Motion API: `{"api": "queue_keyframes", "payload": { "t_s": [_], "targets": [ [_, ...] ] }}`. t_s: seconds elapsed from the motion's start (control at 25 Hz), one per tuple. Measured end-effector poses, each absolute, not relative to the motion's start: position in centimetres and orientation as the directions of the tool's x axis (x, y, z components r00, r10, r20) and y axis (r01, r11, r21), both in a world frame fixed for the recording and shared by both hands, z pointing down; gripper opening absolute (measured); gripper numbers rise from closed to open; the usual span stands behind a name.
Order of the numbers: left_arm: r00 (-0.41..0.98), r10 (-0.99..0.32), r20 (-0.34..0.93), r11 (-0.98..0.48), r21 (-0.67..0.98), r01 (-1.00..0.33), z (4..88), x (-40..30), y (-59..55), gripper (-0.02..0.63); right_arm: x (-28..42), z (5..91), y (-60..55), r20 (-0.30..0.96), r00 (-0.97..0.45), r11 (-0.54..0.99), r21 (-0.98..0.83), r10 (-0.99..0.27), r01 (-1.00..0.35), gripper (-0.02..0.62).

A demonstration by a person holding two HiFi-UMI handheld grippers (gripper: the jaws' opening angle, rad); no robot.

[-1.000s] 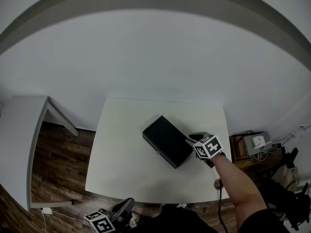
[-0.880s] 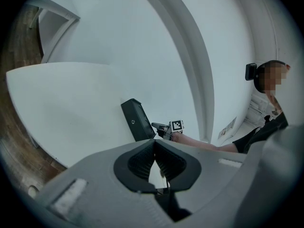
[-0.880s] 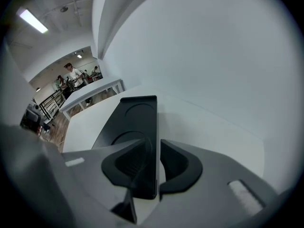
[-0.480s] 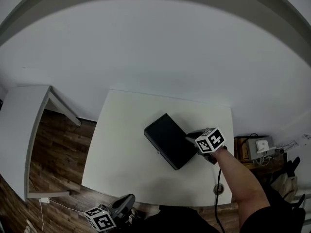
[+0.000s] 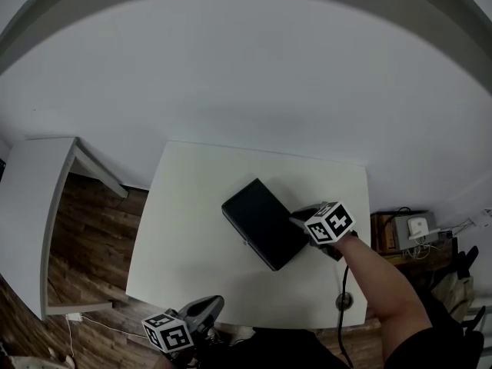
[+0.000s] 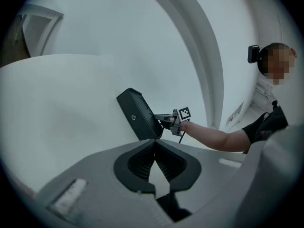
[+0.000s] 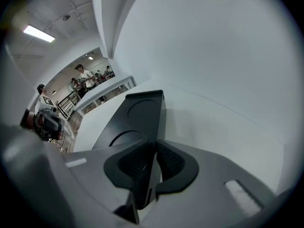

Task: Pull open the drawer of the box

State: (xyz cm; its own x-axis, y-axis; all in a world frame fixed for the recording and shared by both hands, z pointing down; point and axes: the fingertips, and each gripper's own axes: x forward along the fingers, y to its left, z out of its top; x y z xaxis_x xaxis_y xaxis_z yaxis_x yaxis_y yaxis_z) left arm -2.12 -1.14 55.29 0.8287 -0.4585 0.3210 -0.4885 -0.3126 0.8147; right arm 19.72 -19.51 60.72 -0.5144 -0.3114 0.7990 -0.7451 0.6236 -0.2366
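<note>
A flat black box (image 5: 257, 220) lies askew on the white table (image 5: 192, 206). Its end face with a small round knob (image 6: 134, 118) shows in the left gripper view. My right gripper (image 5: 297, 221) is at the box's right end; its jaws have just been closing, and they straddle the box's edge (image 7: 151, 175) with the pads against it. The box top (image 7: 137, 113) runs away from those jaws. My left gripper (image 5: 209, 307) hangs at the table's front edge, apart from the box. That gripper (image 6: 154, 148) is shut with nothing between its fingers.
A second white desk (image 5: 31, 198) stands at the left over wooden floor (image 5: 92, 260). A small stand with electronics (image 5: 415, 229) and a cable (image 5: 342, 283) sit right of the table. Several people (image 7: 85, 77) stand far off in the right gripper view.
My left gripper has moved right and a little closer to the table's front edge. The right gripper has stayed at the box's right end.
</note>
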Motion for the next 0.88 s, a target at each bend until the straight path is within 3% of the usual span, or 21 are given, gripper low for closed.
{"api": "queue_keyframes", "payload": {
  "t_s": [0.28,0.36,0.56,0.88],
  "targets": [
    [0.797,-0.403,0.45,-0.49,0.63,-0.603,57.1,-0.1,-5.1,0.008,19.6,60.6,-19.3,0.786,-0.536,0.626,-0.257,-0.308,-0.736,0.058],
    [0.782,-0.382,0.492,-0.555,0.555,-0.62,57.7,0.6,-6.0,0.05,19.7,60.6,-19.3,0.785,-0.538,0.627,-0.258,-0.307,-0.735,0.058],
    [0.71,-0.387,0.589,-0.674,0.345,-0.653,59.4,2.0,-8.6,0.07,19.6,60.5,-19.1,0.776,-0.545,0.624,-0.262,-0.318,-0.736,0.058],
    [0.62,-0.393,0.679,-0.795,0.088,-0.601,62.2,4.2,-12.1,0.103,19.6,60.5,-19.0,0.773,-0.543,0.624,-0.255,-0.327,-0.739,0.058]
  ]
}}
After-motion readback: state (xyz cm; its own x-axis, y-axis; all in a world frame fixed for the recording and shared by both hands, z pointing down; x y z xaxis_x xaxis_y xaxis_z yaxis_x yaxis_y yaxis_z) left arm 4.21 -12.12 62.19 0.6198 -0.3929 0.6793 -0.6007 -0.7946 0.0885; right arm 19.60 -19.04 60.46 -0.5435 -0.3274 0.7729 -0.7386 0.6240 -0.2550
